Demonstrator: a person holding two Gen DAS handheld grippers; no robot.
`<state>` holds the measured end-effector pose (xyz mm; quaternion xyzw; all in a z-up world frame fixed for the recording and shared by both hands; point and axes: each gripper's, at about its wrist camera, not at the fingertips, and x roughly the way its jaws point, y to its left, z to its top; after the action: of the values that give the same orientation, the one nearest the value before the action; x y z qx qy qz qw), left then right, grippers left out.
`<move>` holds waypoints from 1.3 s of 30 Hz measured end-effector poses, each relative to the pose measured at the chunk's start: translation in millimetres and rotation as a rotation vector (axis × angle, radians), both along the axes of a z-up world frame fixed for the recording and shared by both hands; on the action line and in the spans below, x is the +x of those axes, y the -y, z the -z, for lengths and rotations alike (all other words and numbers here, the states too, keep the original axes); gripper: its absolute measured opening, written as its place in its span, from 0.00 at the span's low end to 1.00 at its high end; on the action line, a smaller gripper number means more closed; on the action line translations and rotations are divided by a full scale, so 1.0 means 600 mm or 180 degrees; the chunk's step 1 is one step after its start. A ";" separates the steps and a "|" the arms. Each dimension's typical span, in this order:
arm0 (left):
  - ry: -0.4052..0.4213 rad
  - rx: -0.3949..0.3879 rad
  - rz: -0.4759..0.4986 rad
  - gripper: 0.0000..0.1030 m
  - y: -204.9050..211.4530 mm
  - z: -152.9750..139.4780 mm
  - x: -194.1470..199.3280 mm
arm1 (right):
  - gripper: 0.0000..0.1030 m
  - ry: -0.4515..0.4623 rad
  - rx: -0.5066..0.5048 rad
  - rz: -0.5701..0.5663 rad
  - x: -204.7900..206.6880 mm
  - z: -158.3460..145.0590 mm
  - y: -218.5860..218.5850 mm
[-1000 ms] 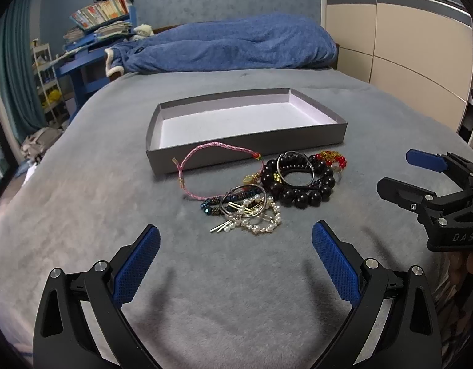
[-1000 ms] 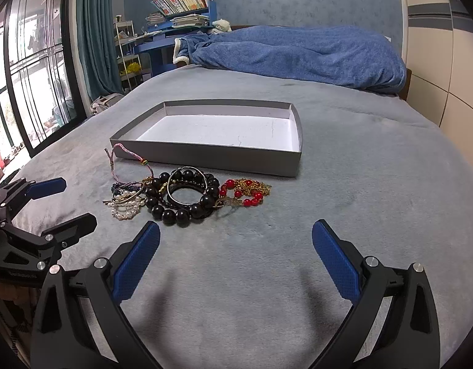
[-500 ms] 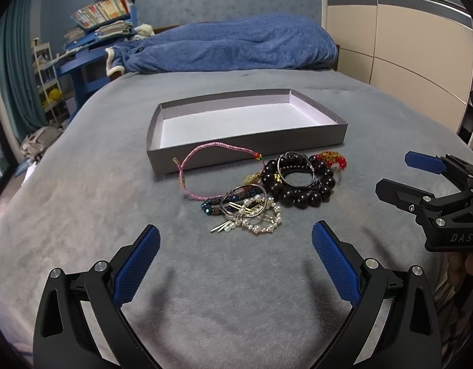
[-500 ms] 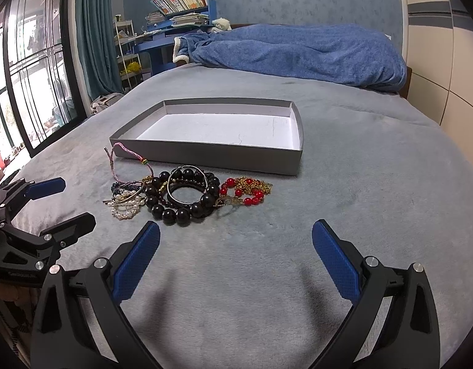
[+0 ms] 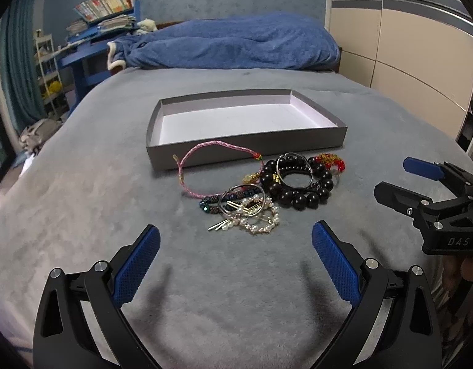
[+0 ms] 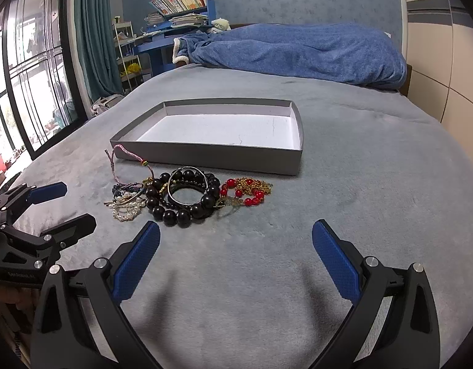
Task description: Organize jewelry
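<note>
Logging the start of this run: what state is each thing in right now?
Left gripper: open, holding nothing.
Right gripper: open, holding nothing.
Tray: lidless, nothing inside.
Pink cord bracelet: on the bed, outside the tray.
Black bead bracelets: piled, outside.
Pearl bracelet: tangled in the pile.

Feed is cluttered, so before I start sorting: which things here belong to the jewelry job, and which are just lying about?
Job:
shallow grey cardboard tray
pink woven cord bracelet
large black bead bracelet
white pearl strand
red bead and gold chain bracelet

Lying about:
rumpled blue blanket
stacked books on blue shelf
</note>
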<state>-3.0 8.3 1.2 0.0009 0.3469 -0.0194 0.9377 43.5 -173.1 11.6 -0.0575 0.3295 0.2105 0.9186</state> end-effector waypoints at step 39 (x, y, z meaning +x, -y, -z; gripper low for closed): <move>-0.0106 0.0125 0.0316 0.93 -0.041 -0.027 0.105 | 0.95 -0.0463 0.0236 0.0076 0.045 0.012 0.019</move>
<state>60.0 33.2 17.6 0.0362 0.3623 -0.0591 0.9295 70.4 -184.4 4.5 -0.0041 0.3880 0.2151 0.8962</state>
